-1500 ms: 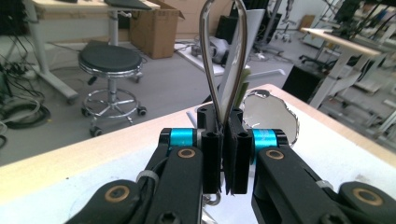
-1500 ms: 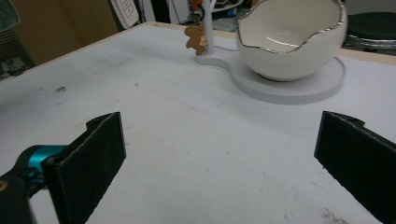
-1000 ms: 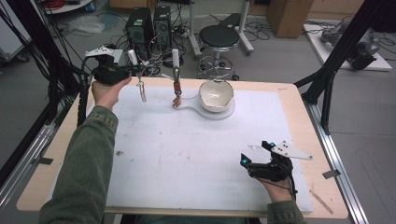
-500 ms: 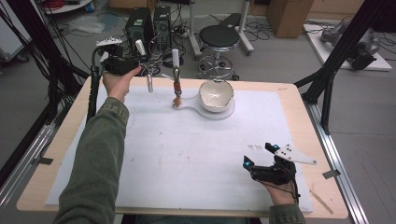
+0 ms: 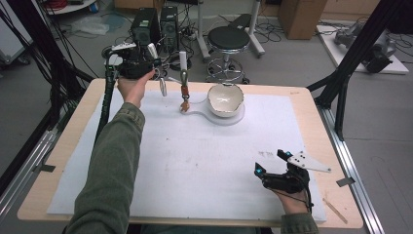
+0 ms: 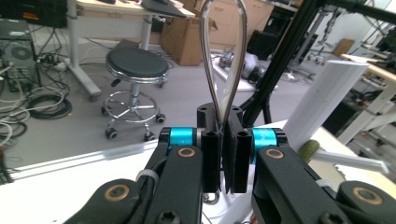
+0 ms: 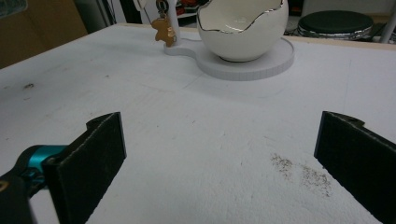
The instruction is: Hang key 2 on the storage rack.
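Up and rightward goes my left gripper (image 5: 157, 68) since a second ago, from the table's (image 5: 73, 141) far-left edge toward the white post (image 5: 183, 62), carrying the metal loop (image 5: 163, 87) with it. That puts the loop just beside the post now, apart from it, so I judge I'm lining up to hang it there. Jaws are pinched tight on the loop's narrow end; in the left gripper view the loop (image 6: 223, 60) rises straight from between the closed pads, a slim, shiny teardrop of bent wire, open in the middle. It hangs clear of the table. The post already carries a clip with a small brown gingerbread charm (image 5: 185, 103) dangling near its base, next to the cracked-egg bowl (image 5: 225, 99) on its white stand. My right gripper (image 5: 270, 162) has not shifted, resting near the table's near-right corner, jaws wide apart with nothing between them. Next I'd need to lift the loop's opening over the post top.
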`<state>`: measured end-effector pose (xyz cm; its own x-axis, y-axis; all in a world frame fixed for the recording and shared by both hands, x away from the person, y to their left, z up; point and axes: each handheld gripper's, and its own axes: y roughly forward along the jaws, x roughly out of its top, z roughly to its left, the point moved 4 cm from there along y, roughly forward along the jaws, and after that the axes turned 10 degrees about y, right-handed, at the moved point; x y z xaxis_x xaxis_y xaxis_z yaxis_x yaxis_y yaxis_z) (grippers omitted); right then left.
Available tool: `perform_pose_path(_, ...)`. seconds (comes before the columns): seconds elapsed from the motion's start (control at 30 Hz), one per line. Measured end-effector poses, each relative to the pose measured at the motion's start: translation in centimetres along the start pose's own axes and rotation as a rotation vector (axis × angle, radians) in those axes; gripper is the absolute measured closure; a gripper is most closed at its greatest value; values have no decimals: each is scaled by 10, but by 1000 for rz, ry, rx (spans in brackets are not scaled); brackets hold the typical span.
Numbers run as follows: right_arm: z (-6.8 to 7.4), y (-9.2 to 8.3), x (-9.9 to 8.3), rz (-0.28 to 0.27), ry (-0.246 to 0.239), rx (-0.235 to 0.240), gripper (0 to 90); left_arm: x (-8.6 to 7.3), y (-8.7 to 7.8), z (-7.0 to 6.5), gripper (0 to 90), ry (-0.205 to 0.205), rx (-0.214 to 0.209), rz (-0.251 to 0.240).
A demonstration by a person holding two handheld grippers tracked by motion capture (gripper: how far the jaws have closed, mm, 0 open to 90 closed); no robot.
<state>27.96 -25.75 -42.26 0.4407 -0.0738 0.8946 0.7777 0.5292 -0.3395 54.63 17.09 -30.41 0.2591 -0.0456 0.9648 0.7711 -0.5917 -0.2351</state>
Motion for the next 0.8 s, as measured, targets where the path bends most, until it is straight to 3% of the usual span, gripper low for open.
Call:
perform_pose_path(0.37,-3,-1,-1,-4,35,8,11,1,6,-11,864,7,-1,-30)
perform_pose_path(0.63,-2,2,-2,8,29,3,11,6,12,-27,864,48,-50,-8)
perform_pose_path(0.8,-2,2,-2,7,28,3,11,4,14,-33,864,63,-37,16)
